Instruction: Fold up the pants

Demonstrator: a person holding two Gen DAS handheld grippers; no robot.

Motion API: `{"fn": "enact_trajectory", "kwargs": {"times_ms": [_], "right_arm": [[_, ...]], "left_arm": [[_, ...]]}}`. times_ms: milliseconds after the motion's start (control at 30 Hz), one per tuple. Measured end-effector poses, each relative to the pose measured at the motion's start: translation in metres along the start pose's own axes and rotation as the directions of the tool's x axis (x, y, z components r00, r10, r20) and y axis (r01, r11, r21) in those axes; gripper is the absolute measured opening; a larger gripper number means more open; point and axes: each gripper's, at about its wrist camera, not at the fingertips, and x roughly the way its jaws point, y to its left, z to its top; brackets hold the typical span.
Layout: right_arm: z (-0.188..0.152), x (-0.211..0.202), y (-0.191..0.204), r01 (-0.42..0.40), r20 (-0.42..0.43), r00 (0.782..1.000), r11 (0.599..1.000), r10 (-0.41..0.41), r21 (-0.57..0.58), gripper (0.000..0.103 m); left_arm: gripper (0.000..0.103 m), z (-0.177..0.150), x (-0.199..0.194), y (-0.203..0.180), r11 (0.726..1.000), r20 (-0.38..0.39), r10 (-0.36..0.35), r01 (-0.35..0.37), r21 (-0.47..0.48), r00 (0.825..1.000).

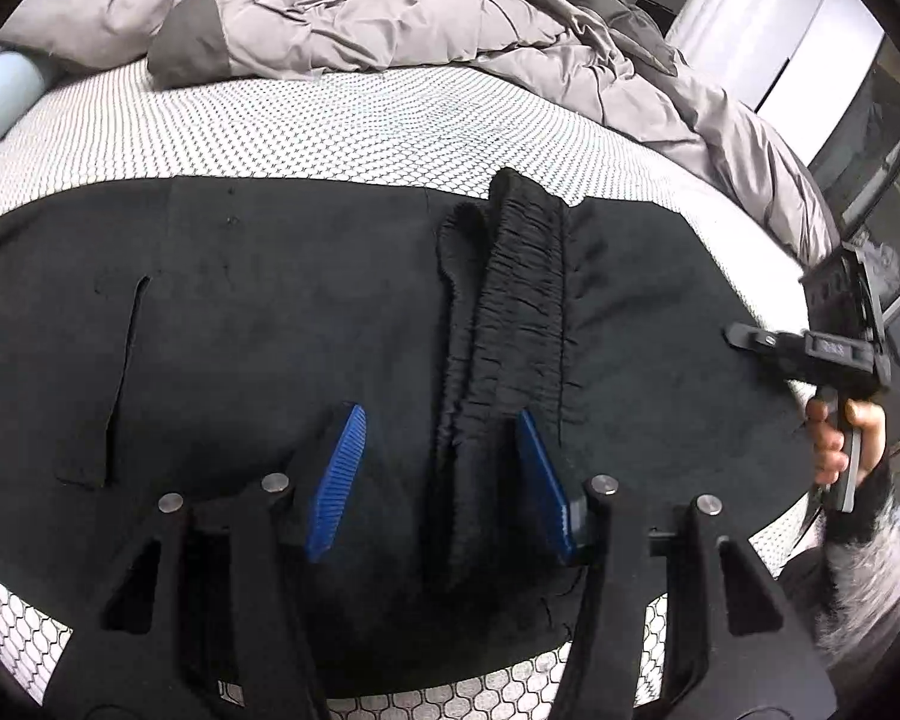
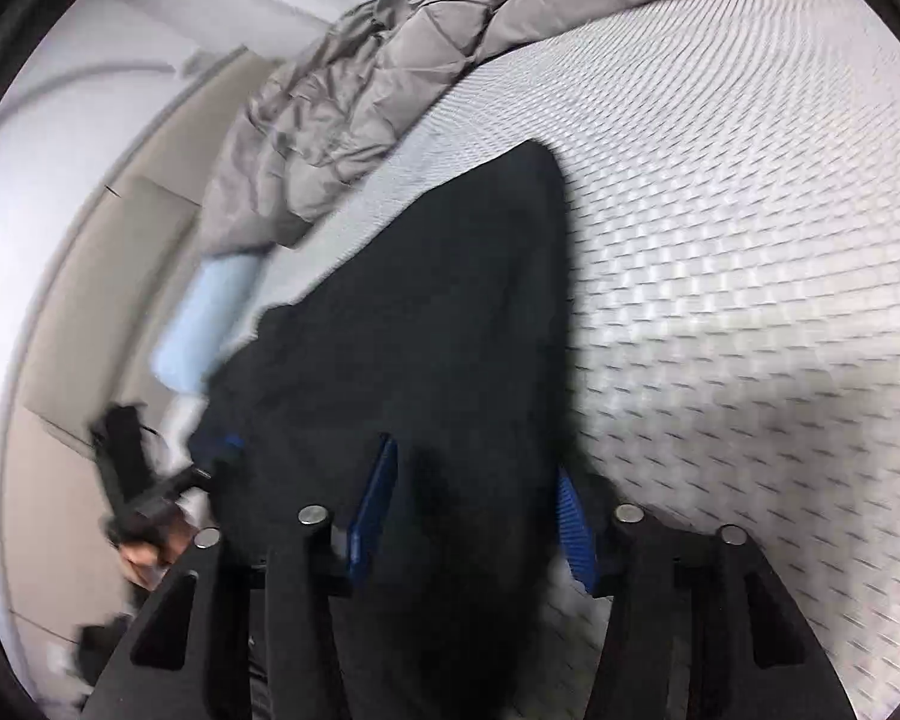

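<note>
Black pants (image 1: 270, 330) lie folded flat on the white patterned mattress (image 1: 330, 126). Their gathered elastic waistband (image 1: 522, 288) runs down the middle. My left gripper (image 1: 441, 426) is open just above the pants, its blue pads on either side of the waistband's near end. The right gripper's body and the hand holding it (image 1: 834, 360) show at the pants' right edge. In the blurred right wrist view my right gripper (image 2: 480, 480) is open over the pants (image 2: 420, 330), with the cloth's edge between the blue fingers. The left gripper (image 2: 150, 480) shows at lower left.
A crumpled grey duvet (image 1: 420, 6) is heaped along the far side of the mattress. A pale blue pillow (image 1: 0, 90) lies at the left end. White wardrobe doors (image 1: 768, 30) stand at the far right. The bed's near edge is right below my grippers.
</note>
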Motion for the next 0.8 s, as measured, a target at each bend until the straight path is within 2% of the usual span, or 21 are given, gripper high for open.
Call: {"fn": "enact_trajectory", "kwargs": {"times_ms": [100, 167, 233, 267, 300, 367, 433, 500, 533, 567, 600, 667, 700, 767, 800], "right_arm": [[0.008, -0.003, 0.016, 0.022, 0.033, 0.999, 0.999, -0.021, -0.046, 0.009], [0.016, -0.019, 0.032, 0.043, 0.080, 0.996, 0.994, -0.035, -0.098, 0.009], [0.027, -0.024, 0.038, 0.094, 0.093, 0.992, 0.985, -0.081, -0.146, 0.009], [0.030, -0.026, 0.039, 0.169, 0.091, 0.984, 0.970, -0.155, -0.175, 0.011], [0.033, -0.022, 0.039, 0.270, 0.080, 0.963, 0.941, -0.259, -0.205, 0.020], [0.030, -0.014, 0.035, 0.396, 0.071, 0.918, 0.892, -0.390, -0.216, 0.031], [0.025, -0.020, 0.038, 0.432, 0.113, 0.902, 0.880, -0.417, -0.200, 0.032], [0.012, -0.035, 0.053, 0.486, 0.194, 0.872, 0.842, -0.449, -0.235, 0.034], [0.003, -0.040, 0.064, 0.498, 0.227, 0.865, 0.824, -0.448, -0.269, 0.035], [-0.004, -0.046, 0.066, 0.496, 0.237, 0.866, 0.818, -0.441, -0.290, 0.041], [-0.013, -0.047, 0.075, 0.479, 0.238, 0.876, 0.816, -0.420, -0.324, 0.042], [-0.021, -0.041, 0.091, 0.425, 0.219, 0.904, 0.816, -0.367, -0.391, 0.043], [-0.027, -0.034, 0.098, 0.406, 0.210, 0.913, 0.808, -0.349, -0.426, 0.043], [-0.038, -0.013, 0.103, 0.386, 0.149, 0.920, 0.779, -0.362, -0.493, 0.046], [-0.044, -0.002, 0.102, 0.394, 0.114, 0.911, 0.753, -0.396, -0.526, 0.046]], "left_arm": [[0.050, -0.001, 0.004, -0.010, 1.000, -0.005, -0.010, 0.010, 0.012, 1.000], [0.050, 0.000, 0.007, -0.018, 0.999, -0.013, -0.019, 0.020, 0.027, 1.000], [0.050, -0.002, 0.008, -0.029, 0.998, -0.028, -0.039, 0.040, 0.055, 0.999], [0.050, -0.003, 0.010, -0.034, 0.996, -0.036, -0.040, 0.042, 0.074, 0.999], [0.050, -0.004, 0.010, -0.040, 0.995, -0.038, -0.032, 0.036, 0.096, 0.999], [0.050, -0.008, 0.009, -0.047, 0.992, -0.035, -0.011, 0.015, 0.127, 0.999], [0.050, -0.010, 0.004, -0.047, 0.992, -0.023, -0.009, 0.012, 0.122, 1.000], [0.050, -0.011, -0.001, -0.049, 0.994, -0.011, -0.020, 0.021, 0.109, 1.000], [0.050, -0.012, -0.003, -0.053, 0.992, -0.005, -0.040, 0.040, 0.121, 0.999], [0.050, -0.013, -0.004, -0.061, 0.987, -0.004, -0.055, 0.055, 0.149, 0.998], [0.051, -0.015, -0.002, -0.071, 0.981, -0.008, -0.048, 0.048, 0.186, 0.999], [0.052, -0.018, 0.008, -0.084, 0.968, -0.028, 0.020, -0.013, 0.249, 0.999], [0.053, -0.020, 0.011, -0.086, 0.966, -0.043, 0.034, -0.021, 0.258, 0.999], [0.058, -0.020, 0.013, -0.083, 0.969, -0.055, 0.034, -0.019, 0.248, 0.998], [0.061, -0.021, 0.012, -0.079, 0.972, -0.064, 0.030, -0.014, 0.234, 0.998]]}}
